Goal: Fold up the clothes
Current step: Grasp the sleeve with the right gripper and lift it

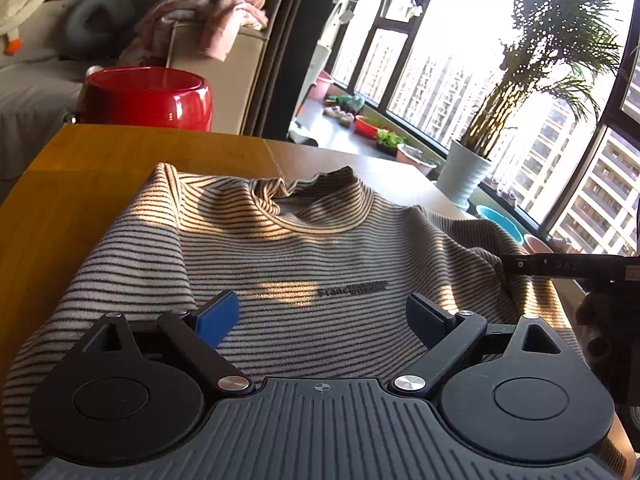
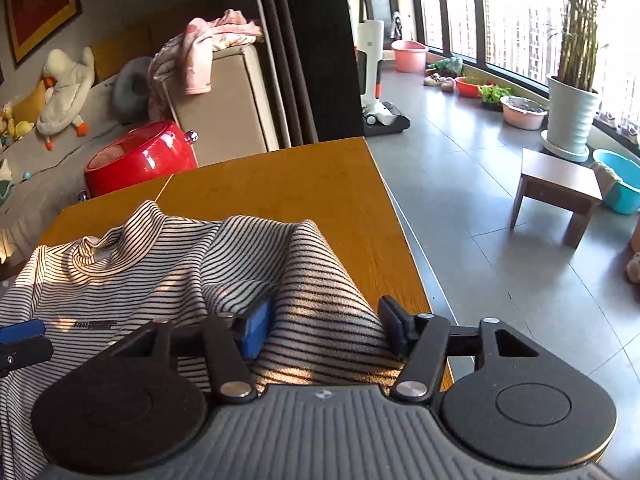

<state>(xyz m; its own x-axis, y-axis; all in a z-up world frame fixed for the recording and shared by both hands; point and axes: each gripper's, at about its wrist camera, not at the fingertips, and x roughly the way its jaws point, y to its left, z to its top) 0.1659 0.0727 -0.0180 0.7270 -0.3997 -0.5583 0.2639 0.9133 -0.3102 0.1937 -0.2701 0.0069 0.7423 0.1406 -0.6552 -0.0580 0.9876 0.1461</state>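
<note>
A striped shirt (image 2: 132, 280) lies collar-up on a wooden table (image 2: 280, 184), its side bunched near the table's right edge. The right gripper (image 2: 326, 330) straddles that raised fold, blue-padded fingers (image 2: 256, 330) against the cloth. A red tub (image 2: 140, 158) stands beyond the far edge.

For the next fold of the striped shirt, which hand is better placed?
Probably the right. The right gripper has a raised fold of the striped shirt between its fingers, at the table edge. The left gripper hangs open above the flat chest.
</note>
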